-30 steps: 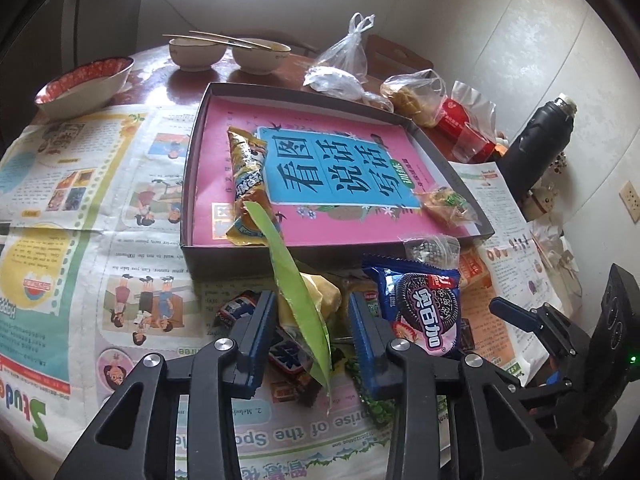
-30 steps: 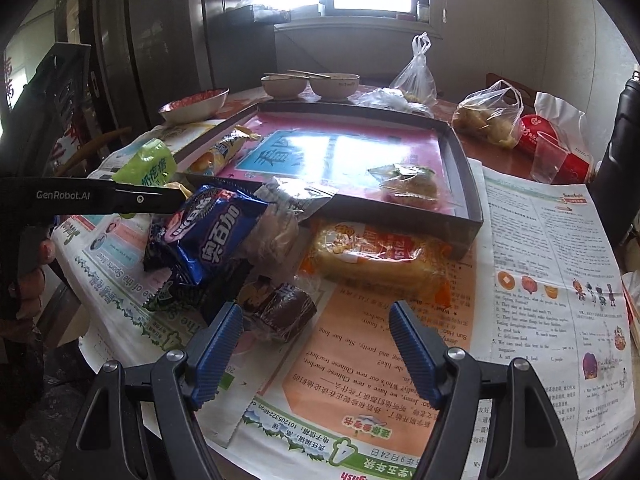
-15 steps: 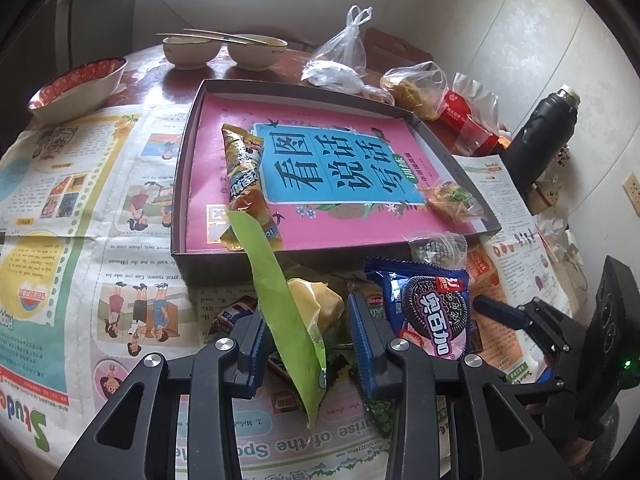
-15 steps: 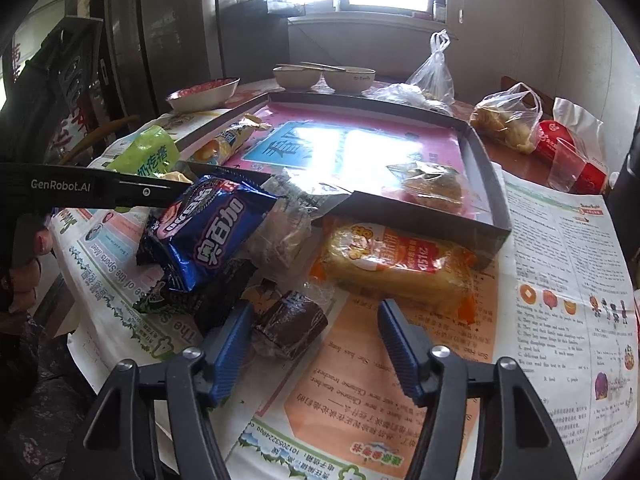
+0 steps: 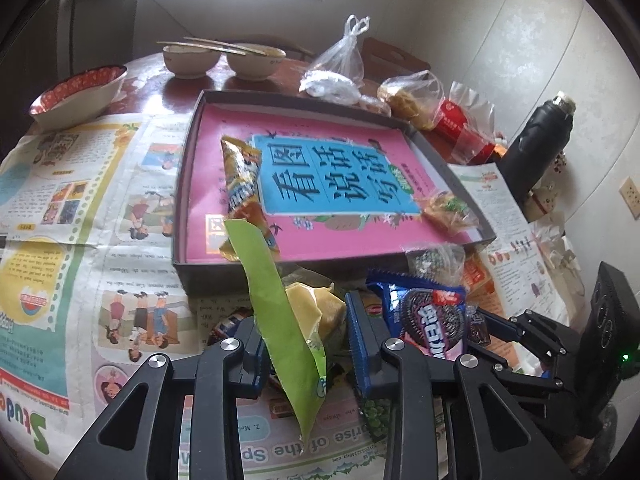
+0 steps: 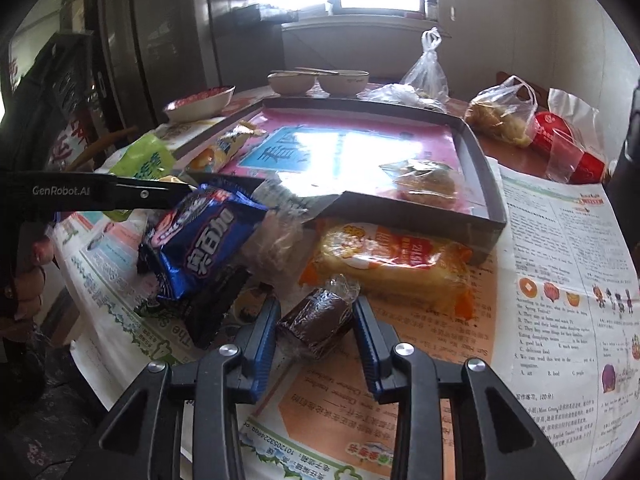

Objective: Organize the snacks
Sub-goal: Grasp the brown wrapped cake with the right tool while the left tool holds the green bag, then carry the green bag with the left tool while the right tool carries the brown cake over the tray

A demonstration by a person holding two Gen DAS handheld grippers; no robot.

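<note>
The landmark here is the shallow dark box (image 6: 486, 168) with the pink book lying in it, and the loose snacks sit heaped on newspaper just in front of its near wall. The right gripper (image 6: 316, 326) has just been closing its jaws around a small brown cake in clear wrap (image 6: 316, 320), which lies in front of the box, just beside an orange-wrapped loaf (image 6: 384, 260); the blue pads now sit against both sides of the cake, so it looks gripped. The left gripper (image 5: 310, 334), also in front of the box and further toward its left corner, is clamped on a green-and-yellow snack packet (image 5: 280, 304), whose long green flap sticks up between the jaws. A blue cookie packet (image 5: 428, 320) lies between the two grippers. To do this step well, the right hand should probably squeeze only enough to hold, since the cake looks soft and its wrap slippery, then lift straight up to clear the loaf before carrying it over the box wall. It should likely be set down on bare pink cover, apart from the long orange packet (image 5: 242, 184) and the wrapped pastry (image 6: 426, 182) already inside.
</note>
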